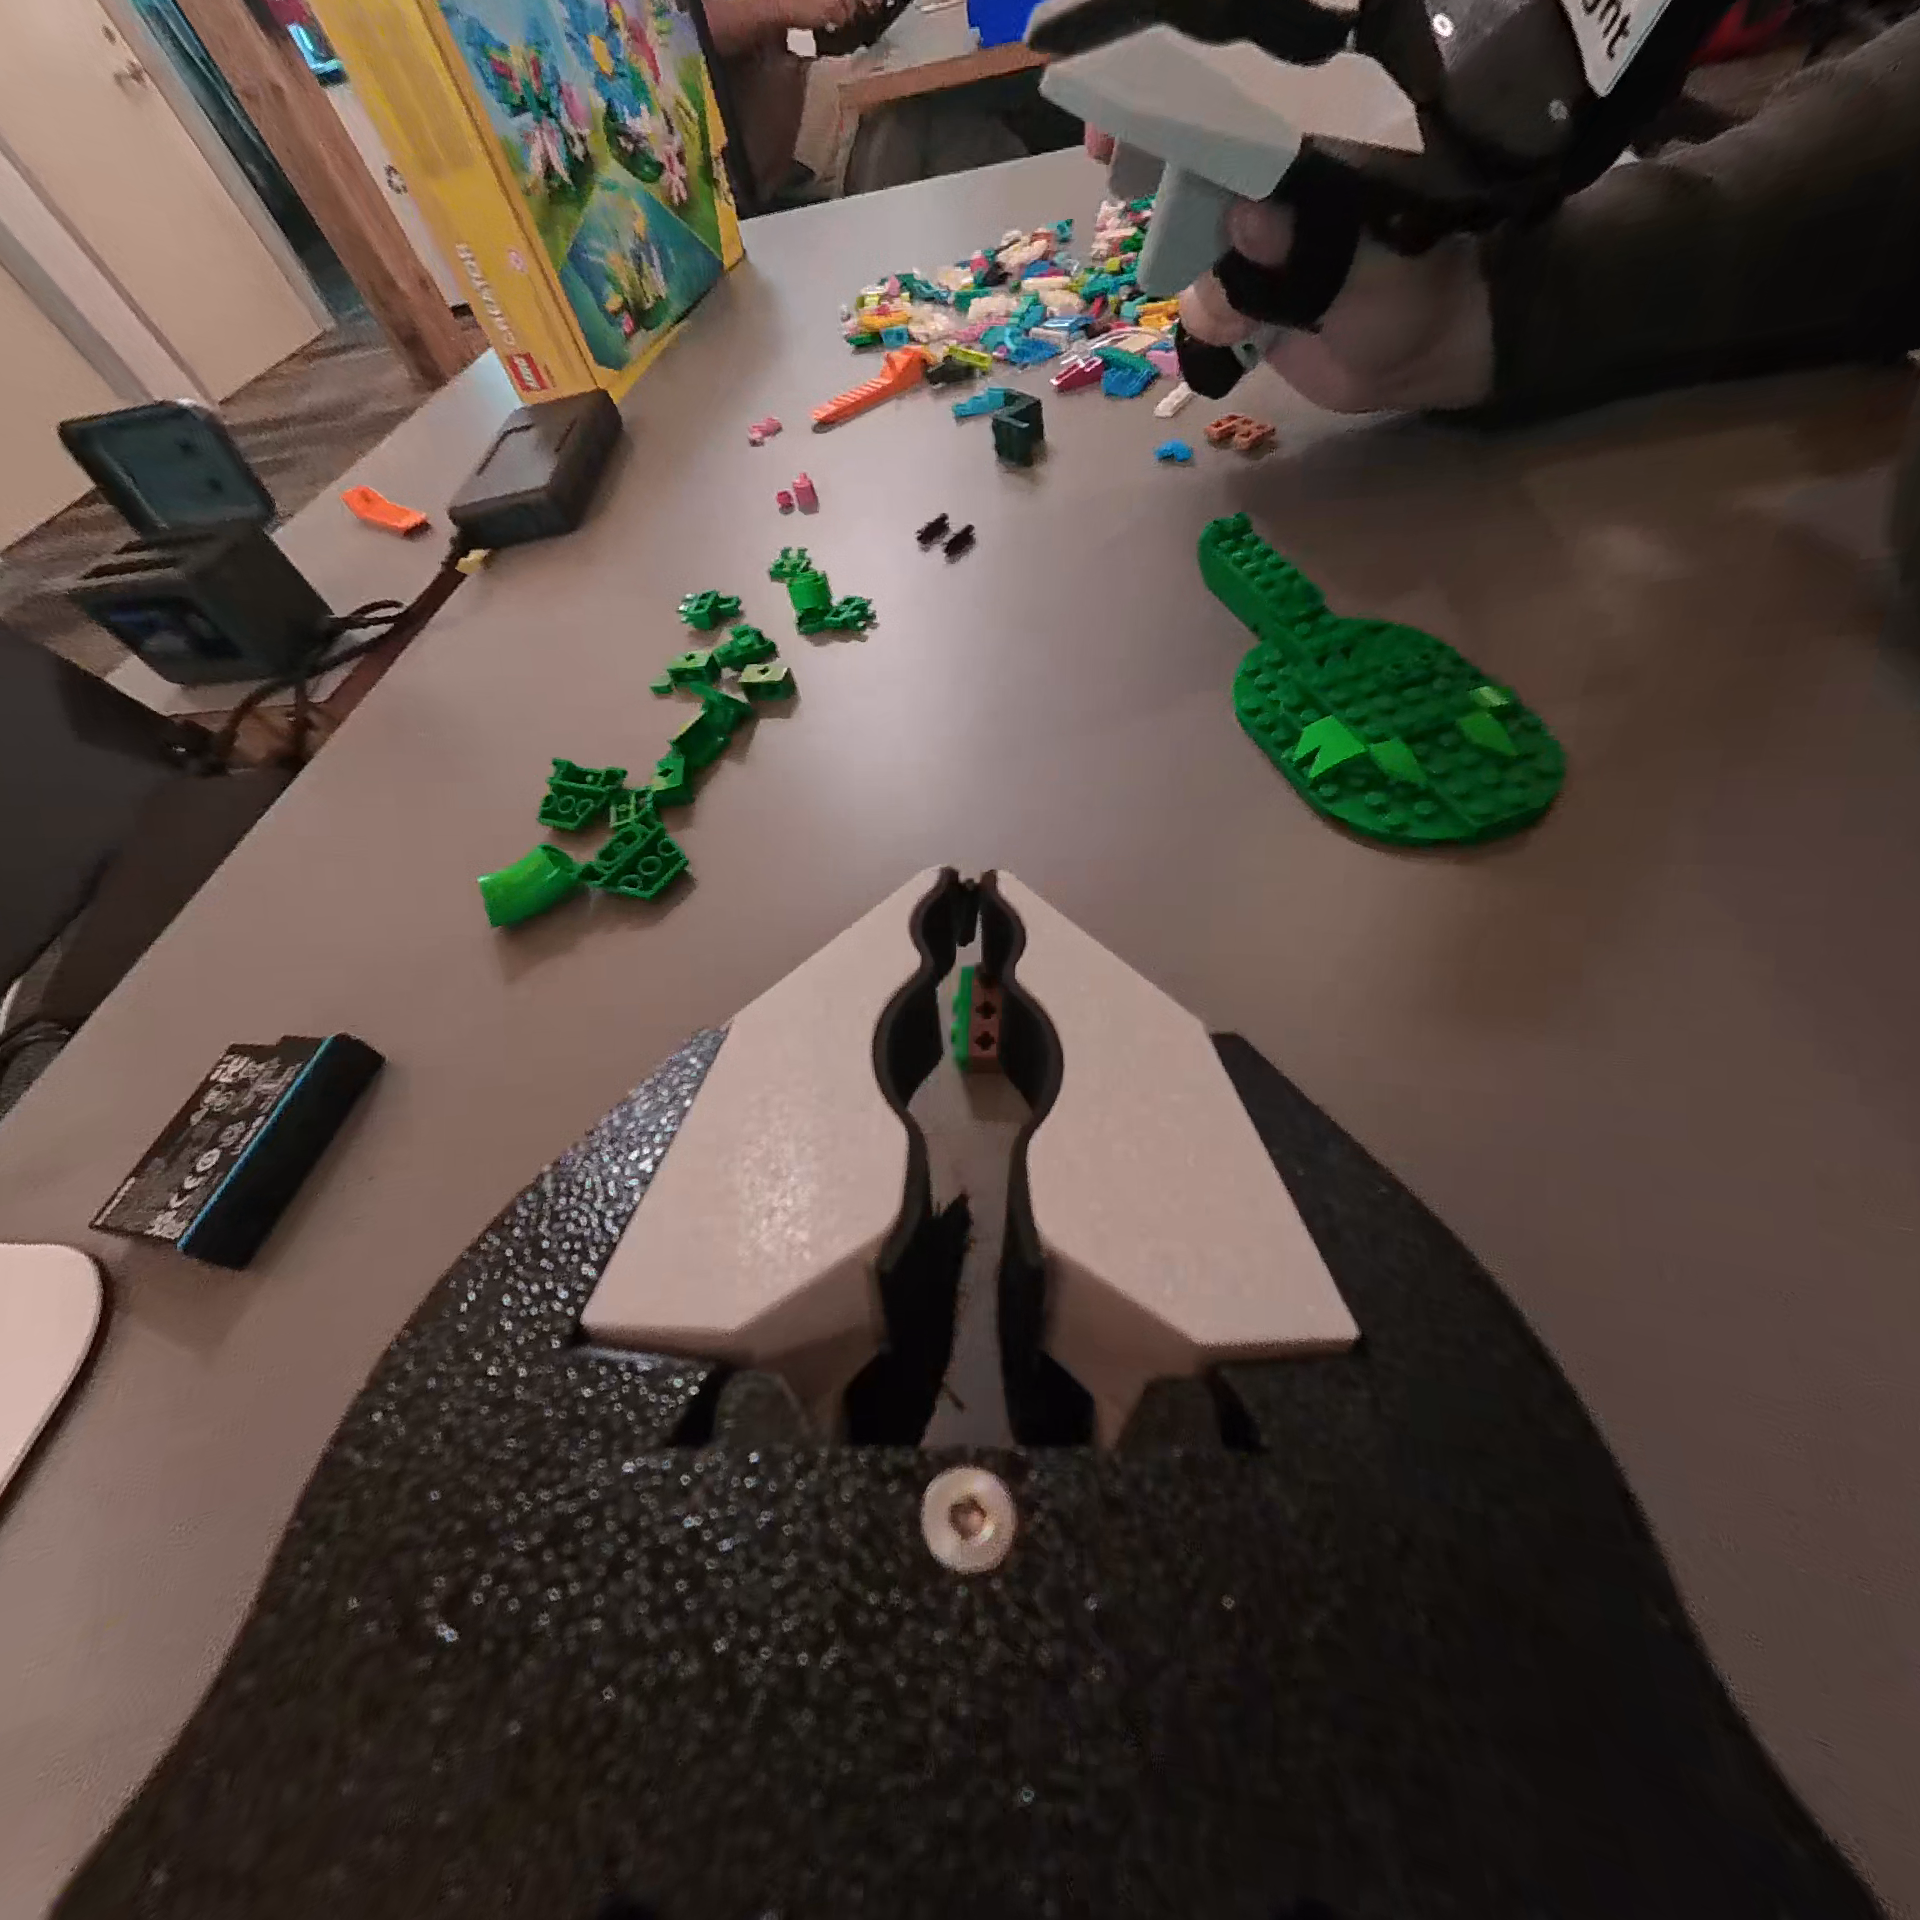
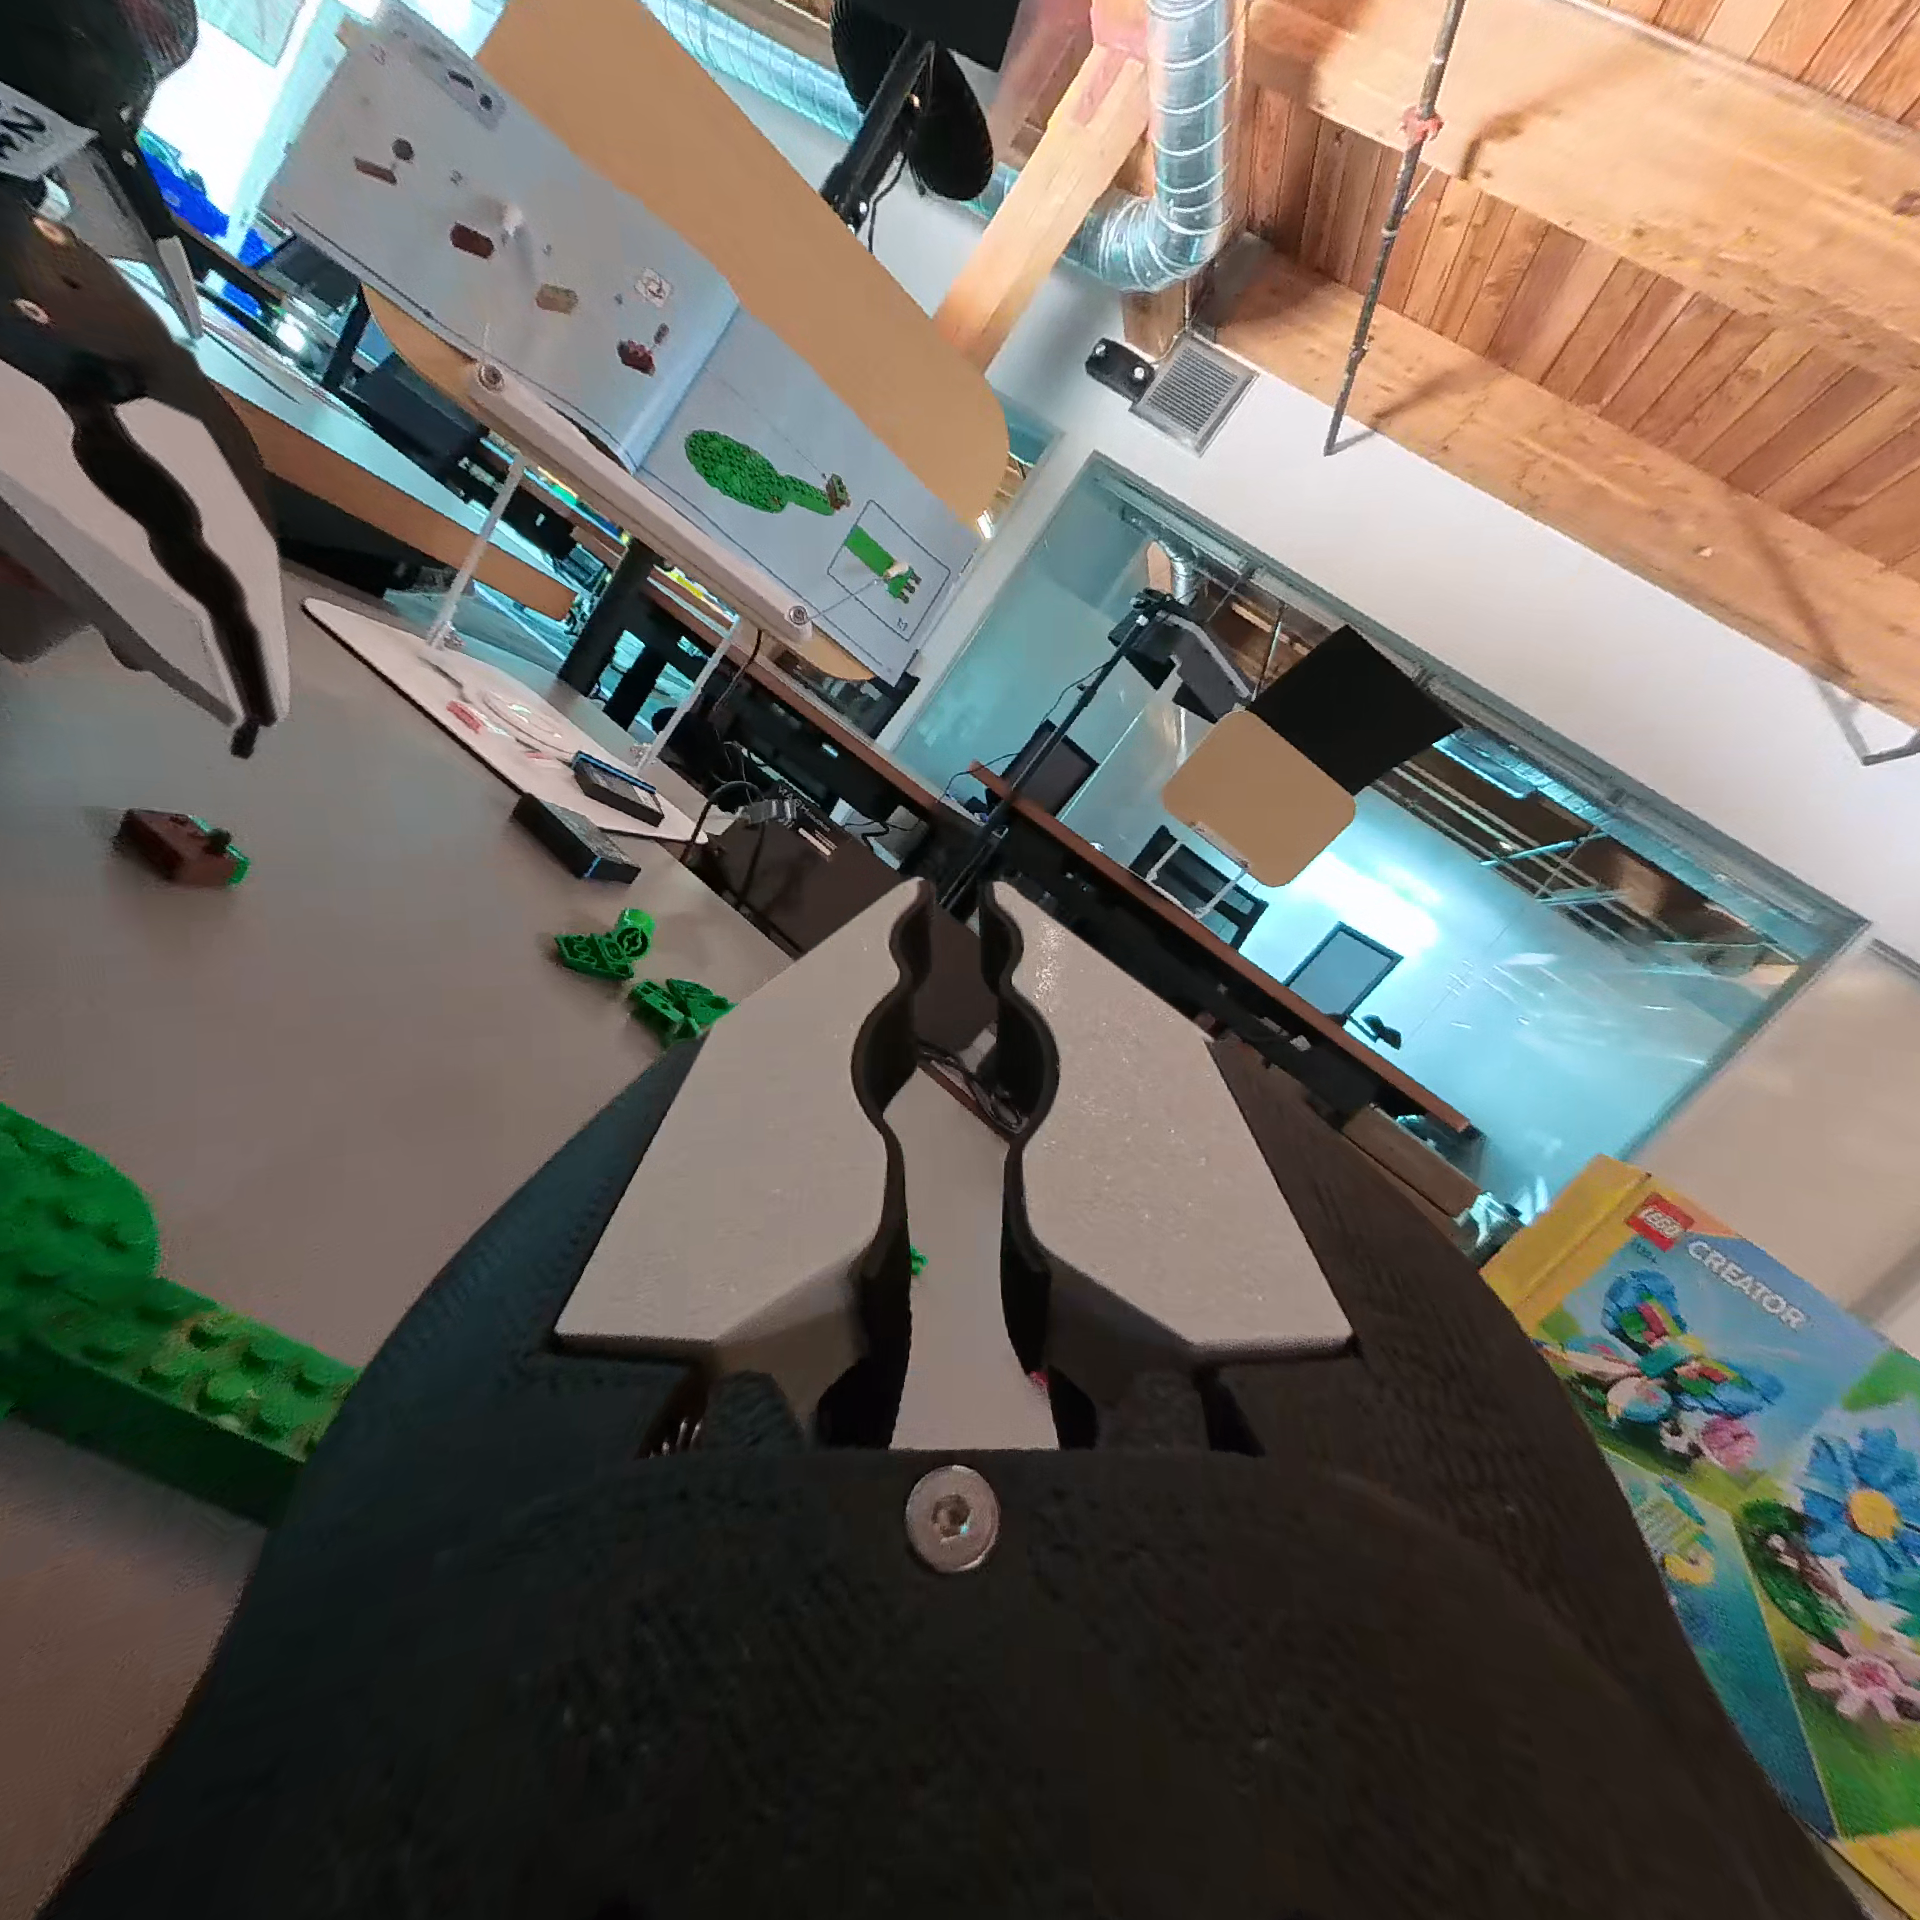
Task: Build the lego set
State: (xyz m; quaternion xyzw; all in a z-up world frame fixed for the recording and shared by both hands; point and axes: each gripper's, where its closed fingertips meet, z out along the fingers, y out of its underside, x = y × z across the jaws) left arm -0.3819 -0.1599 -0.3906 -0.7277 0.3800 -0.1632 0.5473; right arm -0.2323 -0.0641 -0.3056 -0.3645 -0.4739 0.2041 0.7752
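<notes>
Two grippers [image 1: 966, 883] [image 2: 951, 904] — one green baseplate [image 1: 1382, 717], one box [image 1: 582, 177].

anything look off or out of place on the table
Nothing looks damaged. One oddity: a small brown-and-green assembly lies alone on the table below the left gripper, apart from the green base plate.

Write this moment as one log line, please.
left gripper shut above brown-green piece | right gripper barely open, empty | green base on table
</notes>
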